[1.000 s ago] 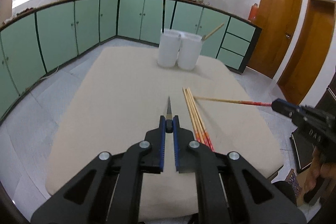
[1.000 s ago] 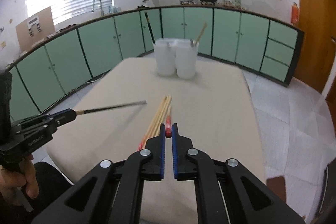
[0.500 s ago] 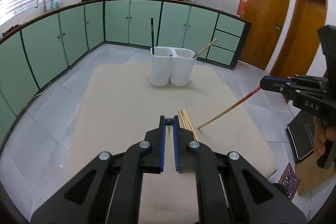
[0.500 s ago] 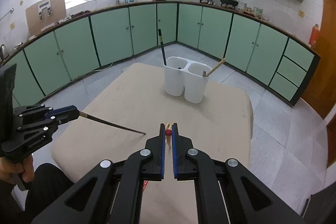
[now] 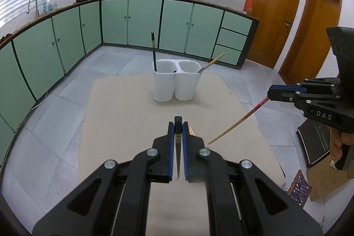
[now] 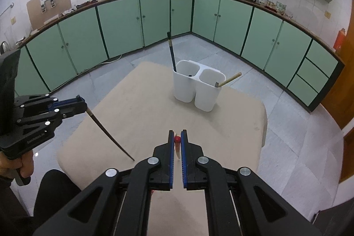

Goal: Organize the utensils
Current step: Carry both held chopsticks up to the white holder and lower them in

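My left gripper is shut on a dark chopstick and holds it high above the beige table, tip down; it also shows in the right wrist view. My right gripper is shut on a wooden chopstick with a red end, which also shows in the left wrist view. A white two-compartment holder stands at the table's far side. Its left cup holds a dark chopstick and its right cup a wooden one.
A few wooden chopsticks lie on the table, mostly hidden behind my left fingers. Green cabinets run around the room. Two wooden doors are at the right. A cardboard box sits on the floor at the right.
Both grippers have risen well above the table with their chopsticks. The chopsticks have swung from near level to pointing down at the table.
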Demonstrator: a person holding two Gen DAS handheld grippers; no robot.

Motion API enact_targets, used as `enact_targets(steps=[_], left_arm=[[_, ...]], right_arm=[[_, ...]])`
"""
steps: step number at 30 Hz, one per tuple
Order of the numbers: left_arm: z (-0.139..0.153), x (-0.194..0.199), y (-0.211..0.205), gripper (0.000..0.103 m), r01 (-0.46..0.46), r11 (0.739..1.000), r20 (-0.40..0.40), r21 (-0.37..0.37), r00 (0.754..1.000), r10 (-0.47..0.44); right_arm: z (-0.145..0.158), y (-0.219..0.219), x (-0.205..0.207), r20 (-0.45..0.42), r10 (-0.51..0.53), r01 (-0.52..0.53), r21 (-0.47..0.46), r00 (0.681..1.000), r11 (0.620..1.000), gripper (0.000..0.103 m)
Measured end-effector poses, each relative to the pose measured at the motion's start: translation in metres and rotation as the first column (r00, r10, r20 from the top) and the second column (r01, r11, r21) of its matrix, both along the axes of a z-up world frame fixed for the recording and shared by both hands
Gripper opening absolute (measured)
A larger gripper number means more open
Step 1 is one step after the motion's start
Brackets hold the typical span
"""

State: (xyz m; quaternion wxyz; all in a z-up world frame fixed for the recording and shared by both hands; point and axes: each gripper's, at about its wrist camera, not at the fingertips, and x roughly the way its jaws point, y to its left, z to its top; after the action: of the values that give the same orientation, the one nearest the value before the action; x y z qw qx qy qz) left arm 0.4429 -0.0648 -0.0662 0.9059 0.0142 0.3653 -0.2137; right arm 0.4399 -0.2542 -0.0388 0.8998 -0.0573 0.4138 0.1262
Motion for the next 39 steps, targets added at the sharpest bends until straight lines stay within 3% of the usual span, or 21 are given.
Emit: enact_targets(steps=[8, 21, 33, 39], left_arm=[[0.027, 0.013, -0.005, 0.006, 0.012, 1.0, 0.036, 0.013, 0.999, -0.013], [0.097, 0.051, -0.03, 0.006, 0.014, 0.999, 0.153, 0.029, 0.988, -0.018], [0.144, 0.116, -0.061, 0.006, -0.041, 0.999, 0.253, 0.016, 0.967, 0.036], [0.15, 0.16, -0.077, 0.006, -0.068, 0.998, 0.287, 0.008, 0.956, 0.063]], right_arm=[[0.02, -0.006, 0.007, -0.005, 0.005, -0.005, 0.004, 1.0, 1.0, 0.005], [0.074, -0.01, 0.035, 0.043, -0.013, 0.013, 0.009, 0.999, 1.0, 0.005], [0.122, -0.018, 0.098, 0.096, -0.065, 0.063, 0.029, 0.993, 0.998, 0.005], [0.121, -0.026, 0.142, 0.1, -0.108, 0.103, 0.048, 0.989, 0.993, 0.005]])
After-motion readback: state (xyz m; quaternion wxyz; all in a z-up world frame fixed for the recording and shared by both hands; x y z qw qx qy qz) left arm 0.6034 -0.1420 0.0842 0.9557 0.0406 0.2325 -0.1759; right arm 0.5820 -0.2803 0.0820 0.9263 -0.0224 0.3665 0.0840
